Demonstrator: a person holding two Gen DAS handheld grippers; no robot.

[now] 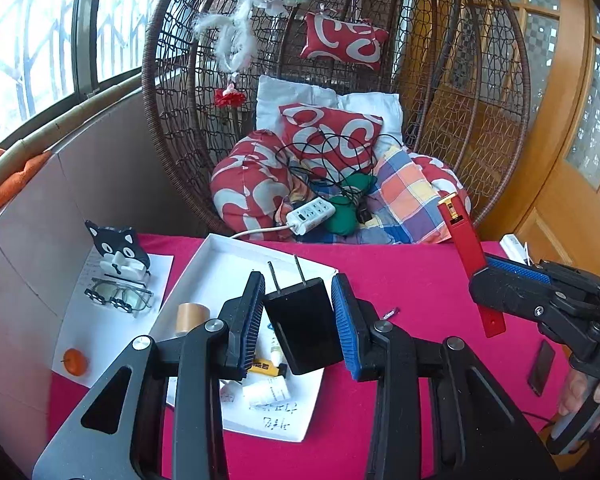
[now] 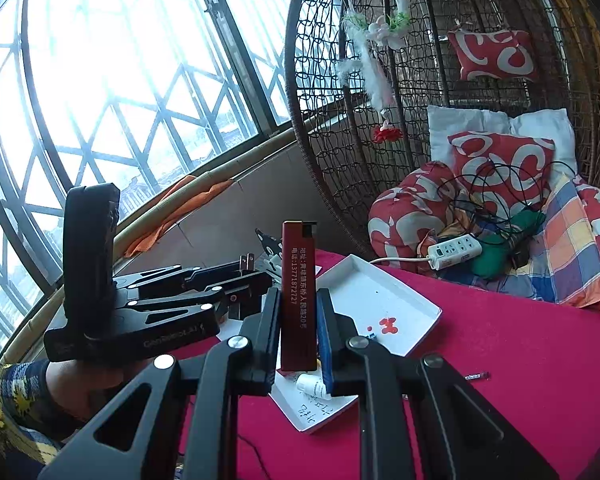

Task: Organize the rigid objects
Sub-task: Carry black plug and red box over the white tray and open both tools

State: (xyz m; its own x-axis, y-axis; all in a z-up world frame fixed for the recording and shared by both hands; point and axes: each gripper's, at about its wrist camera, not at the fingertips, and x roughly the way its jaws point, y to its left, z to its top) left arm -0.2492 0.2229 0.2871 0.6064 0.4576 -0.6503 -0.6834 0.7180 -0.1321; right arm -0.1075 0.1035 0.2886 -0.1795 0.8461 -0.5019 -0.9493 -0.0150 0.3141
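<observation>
Charger (image 1: 300, 328) gripped above white tray (image 1: 220, 256), lighter (image 2: 299, 296) gripped

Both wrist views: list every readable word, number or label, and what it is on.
"13771872727", after two Chinese characters, in the lower line of print on the slim dark-red lighter clamped in the right claw.
Its upper line of Chinese characters, ending in "20": not surely readable.
Pale brand lettering on the black left claw's body: blurred.
Handwriting on the shallow white cardboard tray: illegible.
</observation>
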